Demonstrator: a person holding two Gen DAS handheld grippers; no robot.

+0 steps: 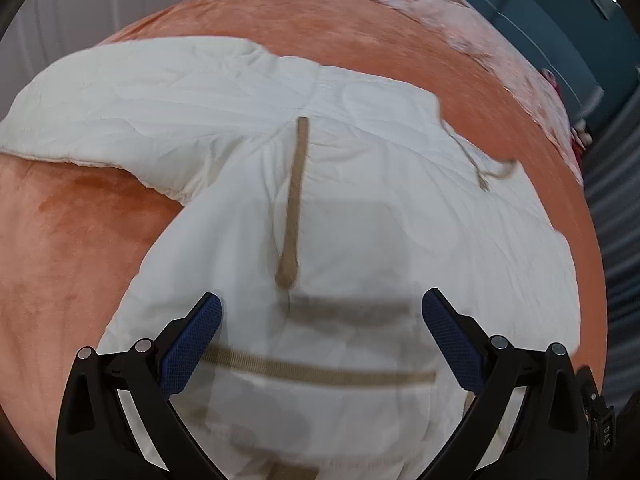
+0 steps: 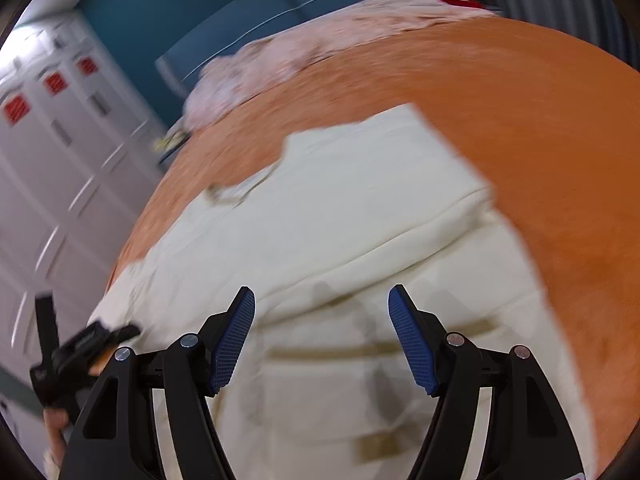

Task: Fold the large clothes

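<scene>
Jacket [image 1: 360,200], white, padded and likely soft, light and floppy, lies spread on the orange bed [image 1: 72,240]; both left gripper [image 1: 320,340] and right gripper [image 2: 322,340] fingers gape empty, so pinch a hem edge.

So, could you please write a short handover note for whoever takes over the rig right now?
Left gripper: open, empty, above the cream garment.
Right gripper: open, nothing between its pads, also over the garment.
The garment lies on the orange blanket. In the right wrist view one sleeve is laid across the body. In the left wrist view the other sleeve stretches out flat to the side.
Done: one sleeve folded in, as it looks.
Left: fold the outstretched sleeve in, then fold the body.
</scene>
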